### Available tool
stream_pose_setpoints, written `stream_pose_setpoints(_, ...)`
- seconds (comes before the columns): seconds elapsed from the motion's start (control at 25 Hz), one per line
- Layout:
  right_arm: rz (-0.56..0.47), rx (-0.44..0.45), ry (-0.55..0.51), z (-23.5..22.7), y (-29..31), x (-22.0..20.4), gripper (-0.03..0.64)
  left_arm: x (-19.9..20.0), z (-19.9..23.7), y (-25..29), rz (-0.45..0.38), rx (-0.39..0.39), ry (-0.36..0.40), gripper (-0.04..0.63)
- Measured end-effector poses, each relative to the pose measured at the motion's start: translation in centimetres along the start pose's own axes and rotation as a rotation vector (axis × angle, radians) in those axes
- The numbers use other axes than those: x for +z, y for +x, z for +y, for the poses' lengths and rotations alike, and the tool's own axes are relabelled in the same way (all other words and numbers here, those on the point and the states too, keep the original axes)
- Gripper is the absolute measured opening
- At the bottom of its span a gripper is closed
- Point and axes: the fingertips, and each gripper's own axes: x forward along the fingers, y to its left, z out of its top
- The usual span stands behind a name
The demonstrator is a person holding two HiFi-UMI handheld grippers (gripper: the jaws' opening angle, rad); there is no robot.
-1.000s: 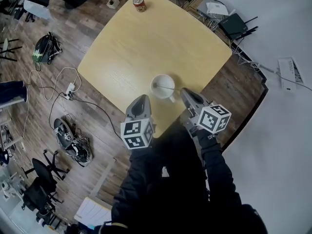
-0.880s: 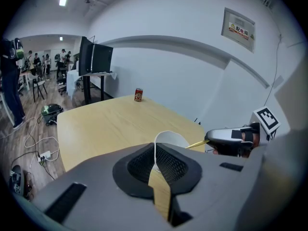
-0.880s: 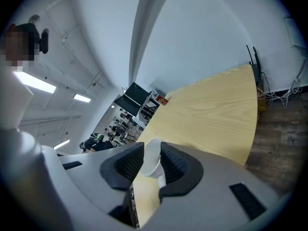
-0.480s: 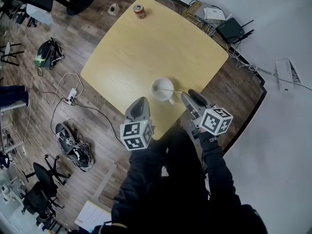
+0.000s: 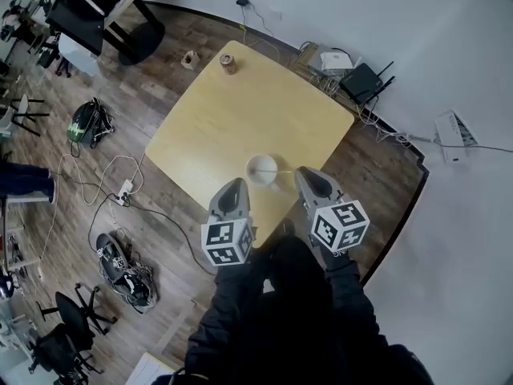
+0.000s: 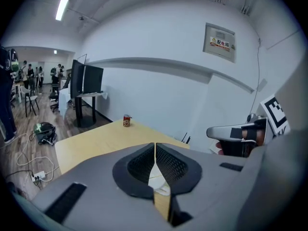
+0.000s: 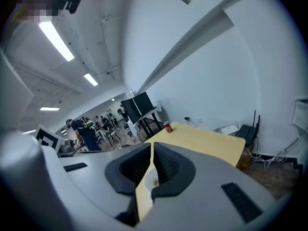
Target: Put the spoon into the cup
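A white cup (image 5: 261,168) stands near the front edge of the yellow table (image 5: 240,119). The thin spoon (image 5: 273,172) rests in it, its handle leaning out to the right. My left gripper (image 5: 236,185) hangs in front of the cup on its left, shut and empty. On the cup's right is my right gripper (image 5: 308,176), whose jaws are closing, tips together, with nothing between them. Each gripper view shows a sliver of the cup (image 6: 158,179) (image 7: 152,179) below the gripper's jaws.
A red can (image 5: 228,63) stands at the table's far corner. Cables, a backpack (image 5: 84,121) and shoes lie on the wooden floor to the left. Routers and a power strip sit by the white wall on the right. An office chair base (image 5: 132,42) is behind the table.
Both grippers have lifted up and away from the table, which now looks smaller and farther below. The right gripper has rolled. The spoon stays in the cup.
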Motion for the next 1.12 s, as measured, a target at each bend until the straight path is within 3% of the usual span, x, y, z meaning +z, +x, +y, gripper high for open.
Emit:
stream_pose_setpoints(0.08,-0.007,-0.003,-0.060,1.8,-1.3,1.4,0.023,1.3,-1.2,-1.3,-0.023,-0.023,0.018,0.038)
stream_pose_setpoints(0.24,-0.032,0.018,-0.144,5.9,-3.9,3.7,0.021,3.4,-3.1,-4.7,-0.068,-0.044,0.067,0.038)
stream_pose_setpoints(0.6,-0.096,0.051,-0.244,12.5,-5.7,7.0,0.023,7.6,-3.7,-9.3,-0.177,-0.054,0.067,0.038)
stream_pose_setpoints(1.12,-0.147,0.069,-0.314,15.2,-4.5,9.6,0.022,11.4,-2.8,-10.2,-0.255,-0.076,0.096,0.037)
